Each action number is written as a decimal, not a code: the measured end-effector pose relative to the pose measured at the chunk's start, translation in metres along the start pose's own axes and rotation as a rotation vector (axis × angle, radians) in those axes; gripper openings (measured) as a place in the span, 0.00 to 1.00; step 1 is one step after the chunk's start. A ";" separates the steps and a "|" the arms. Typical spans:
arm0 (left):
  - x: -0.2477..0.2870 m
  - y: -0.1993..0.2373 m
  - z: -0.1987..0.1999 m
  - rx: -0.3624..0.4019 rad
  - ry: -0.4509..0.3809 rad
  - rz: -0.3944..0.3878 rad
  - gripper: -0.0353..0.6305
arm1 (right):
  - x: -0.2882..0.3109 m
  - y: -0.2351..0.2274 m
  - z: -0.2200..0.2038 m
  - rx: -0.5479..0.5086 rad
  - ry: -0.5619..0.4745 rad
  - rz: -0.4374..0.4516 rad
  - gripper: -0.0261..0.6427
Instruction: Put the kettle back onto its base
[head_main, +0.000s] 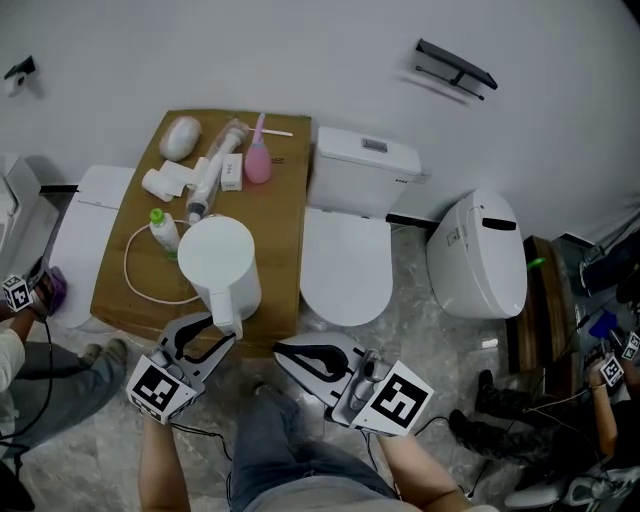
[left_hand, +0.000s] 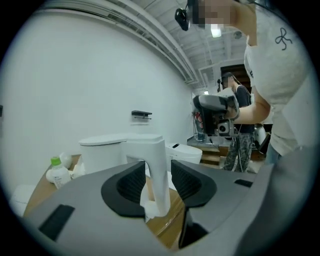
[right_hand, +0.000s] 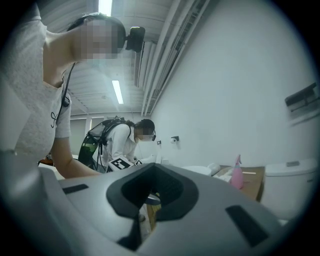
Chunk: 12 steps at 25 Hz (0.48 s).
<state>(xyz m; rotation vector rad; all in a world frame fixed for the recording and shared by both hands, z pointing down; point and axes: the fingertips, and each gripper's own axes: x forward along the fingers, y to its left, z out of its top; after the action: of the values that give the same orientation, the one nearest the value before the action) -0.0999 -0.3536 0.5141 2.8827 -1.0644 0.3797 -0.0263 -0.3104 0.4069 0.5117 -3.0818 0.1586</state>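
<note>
On brown board (head_main: 285, 200) — plain white kettle (head_main: 218, 258)

White kettle (head_main: 218, 258), squat and round, lid closed. Stands upright near the front edge of the brown surface (head_main: 285, 215), handle (head_main: 226, 312) turned toward the wearer. Base hidden underneath; thin white cord (head_main: 126, 268) loops out leftward.

The left gripper (head_main: 218, 330) and right gripper (head_main: 290, 352) have grey shells with black ribbed pads (left_hand: 131, 182); each carries a white cube (head_main: 160, 390) printed with black square markers; the person wears grey-blue jeans (head_main: 280, 440) and a white short-sleeved top (left_hand: 280, 60).
</note>
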 end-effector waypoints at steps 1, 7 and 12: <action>-0.007 -0.002 0.004 0.018 0.002 0.011 0.29 | 0.000 0.004 0.003 -0.001 -0.003 0.005 0.05; -0.045 -0.032 0.066 0.051 -0.103 0.029 0.07 | -0.004 0.038 0.031 -0.013 -0.024 0.039 0.05; -0.076 -0.088 0.118 0.023 -0.172 0.028 0.07 | -0.024 0.083 0.059 -0.046 -0.068 0.051 0.05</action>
<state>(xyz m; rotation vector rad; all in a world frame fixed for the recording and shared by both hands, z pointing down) -0.0737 -0.2536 0.3849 2.9683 -1.1319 0.1476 -0.0298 -0.2303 0.3395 0.4466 -3.1581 0.0714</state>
